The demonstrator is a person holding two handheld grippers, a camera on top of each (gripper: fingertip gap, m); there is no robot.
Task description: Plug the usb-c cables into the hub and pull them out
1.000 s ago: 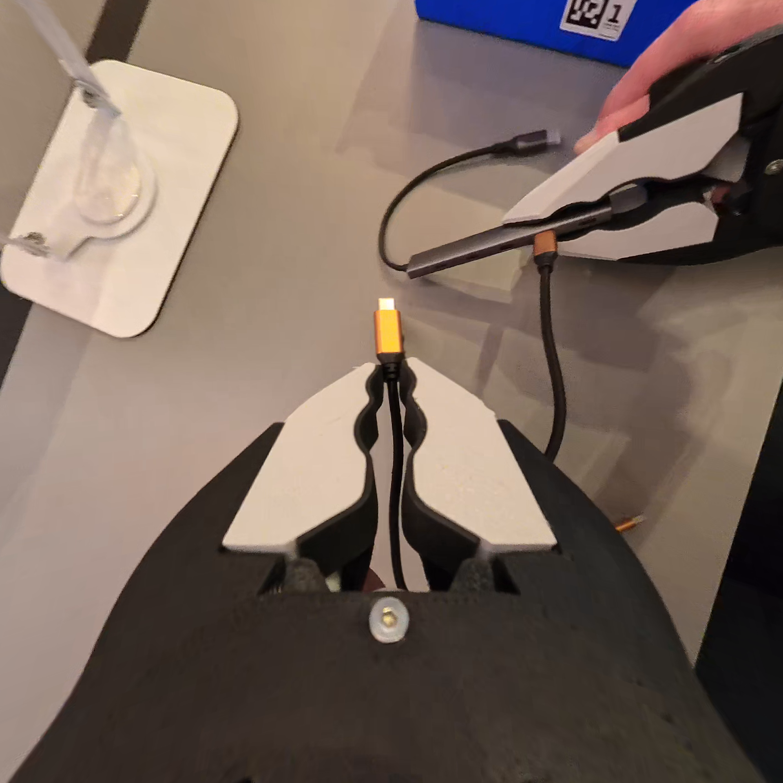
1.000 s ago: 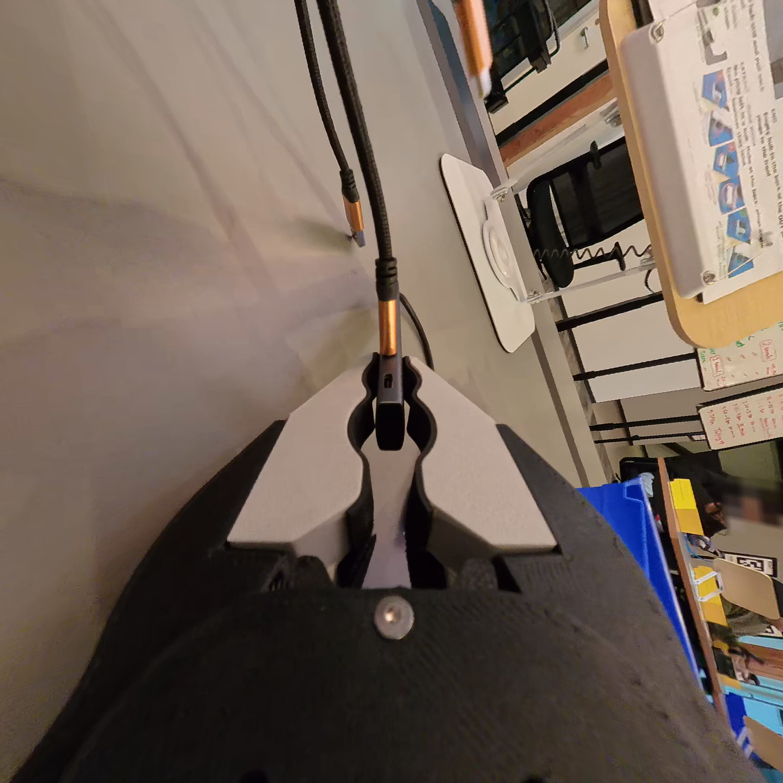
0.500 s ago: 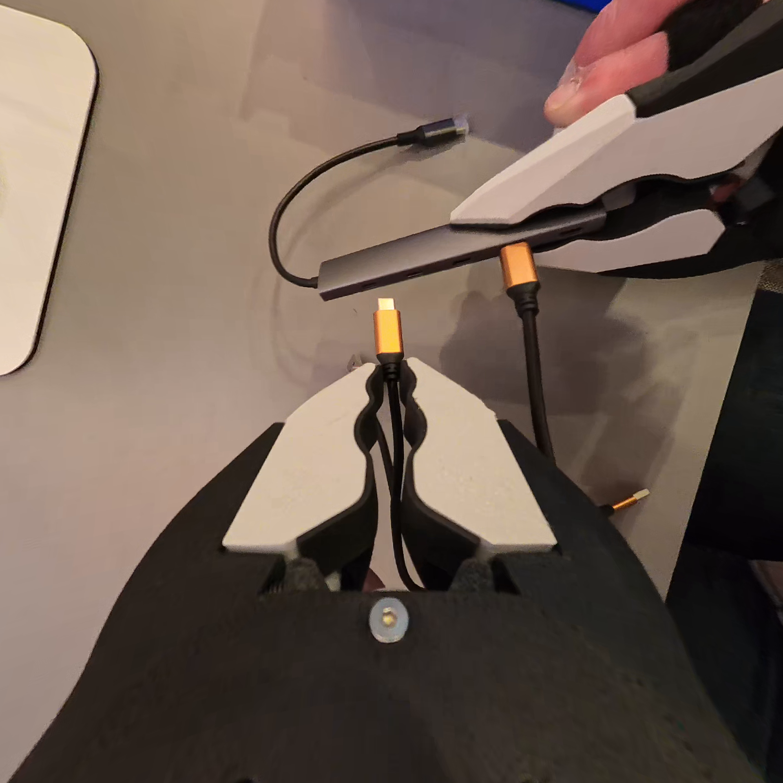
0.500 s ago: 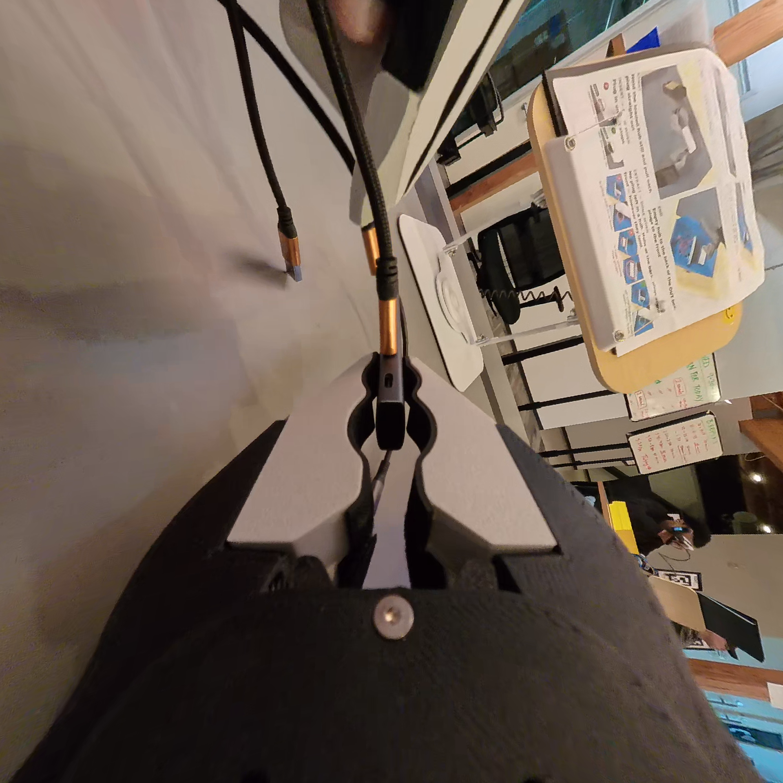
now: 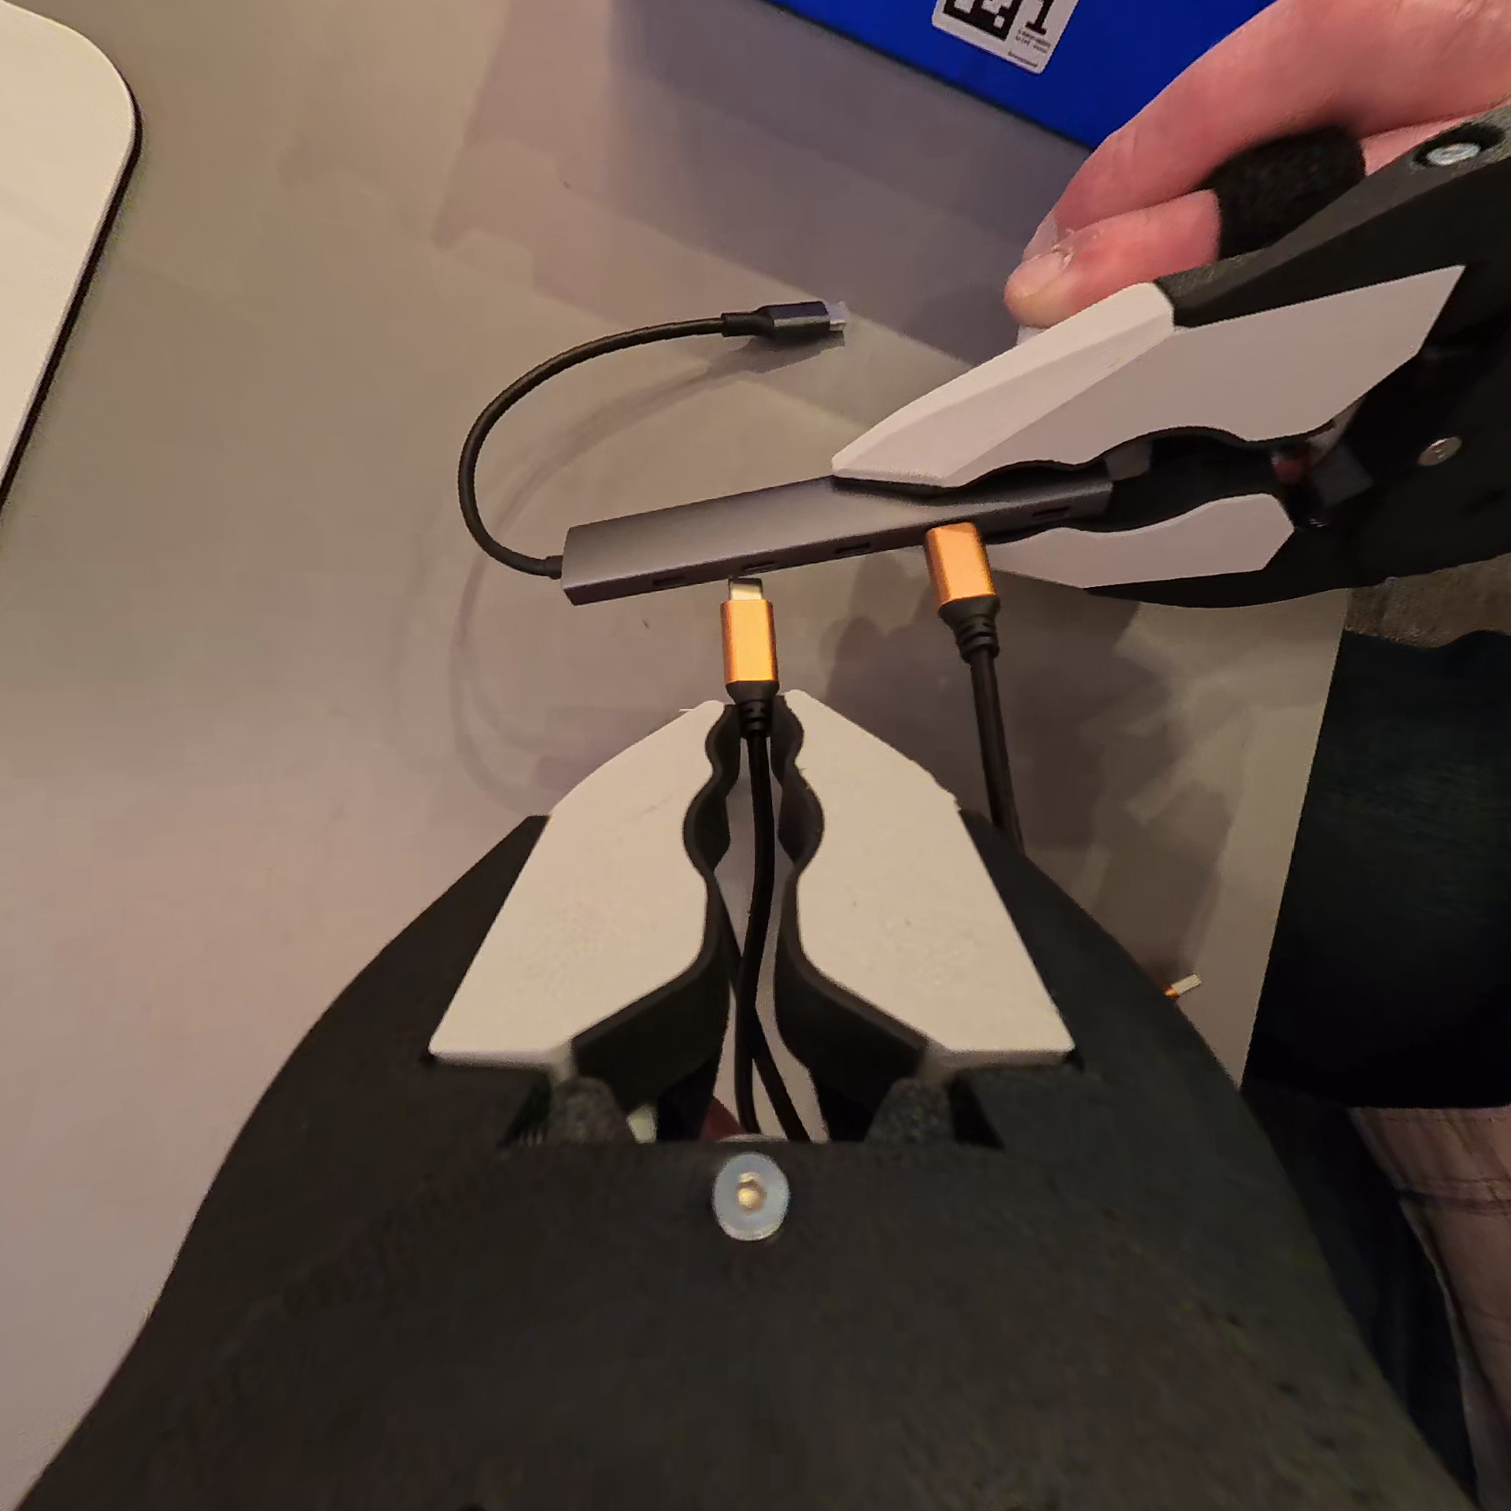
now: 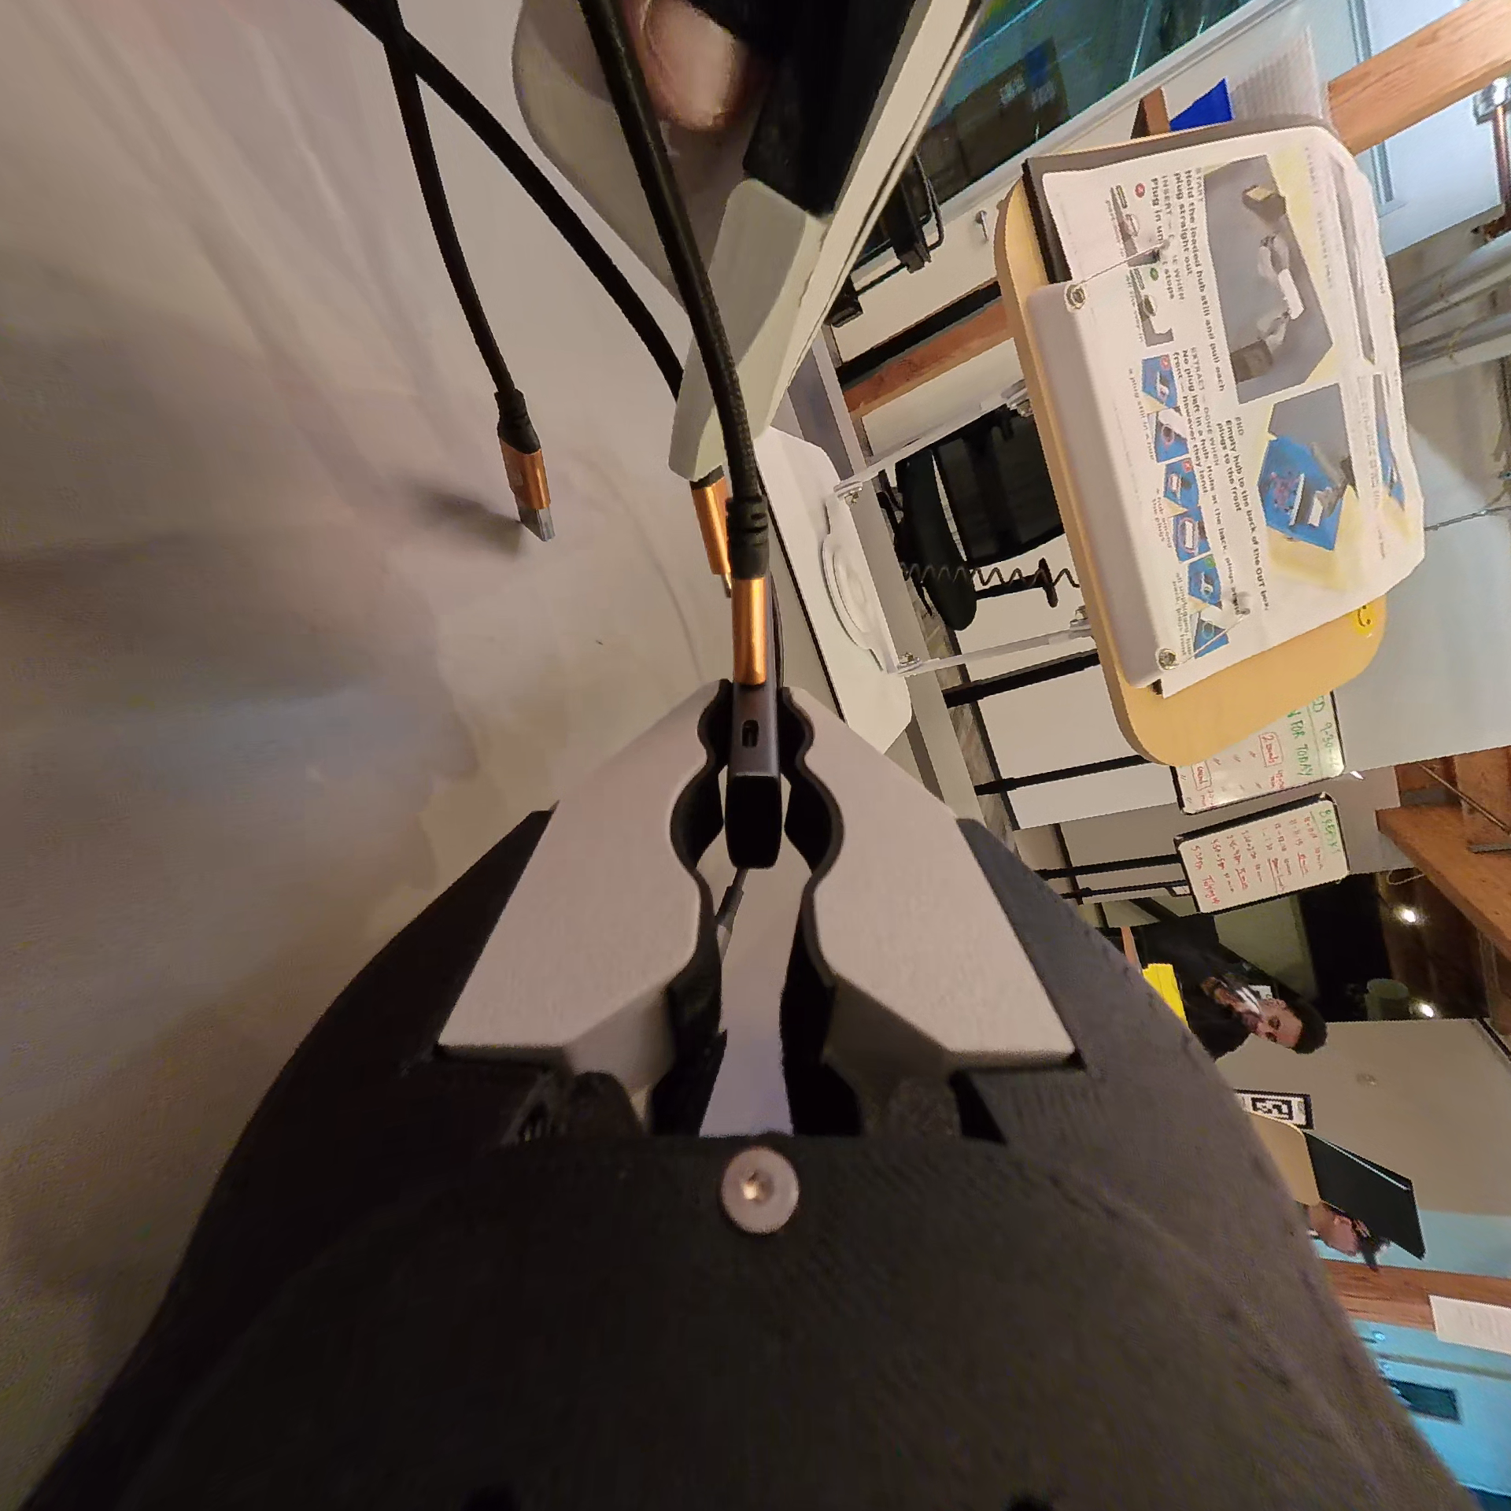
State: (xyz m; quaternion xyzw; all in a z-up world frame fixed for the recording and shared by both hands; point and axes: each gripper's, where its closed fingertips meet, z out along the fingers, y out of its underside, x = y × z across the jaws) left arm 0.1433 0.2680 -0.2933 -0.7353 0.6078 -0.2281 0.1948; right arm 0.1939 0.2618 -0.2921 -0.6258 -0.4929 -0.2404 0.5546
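Above the grey table (image 5: 245, 572), the right gripper (image 5: 965, 499) clamps the hub (image 5: 736, 531); the left gripper (image 5: 756, 707), clamped on the orange-collared cable (image 5: 748, 646), holds its plug directly below a hub port, axis perpendicular to the hub's length.

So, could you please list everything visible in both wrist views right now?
Hub: one, grey, held above the table, own short cable curling behind.
Plugged cable: one, black, orange plug, seated in the hub.
Held cable: one, black, orange plug, tip at a hub port.
Loose plug: one, orange, hanging near the table.
Table: one, grey.
Pad: one, white, far left.
Blue bin: one, behind.
Instruction board: one, background.
Left gripper: jaws shut on the held cable.
Right gripper: jaws shut on the hub.
Hand: one, on the right gripper.
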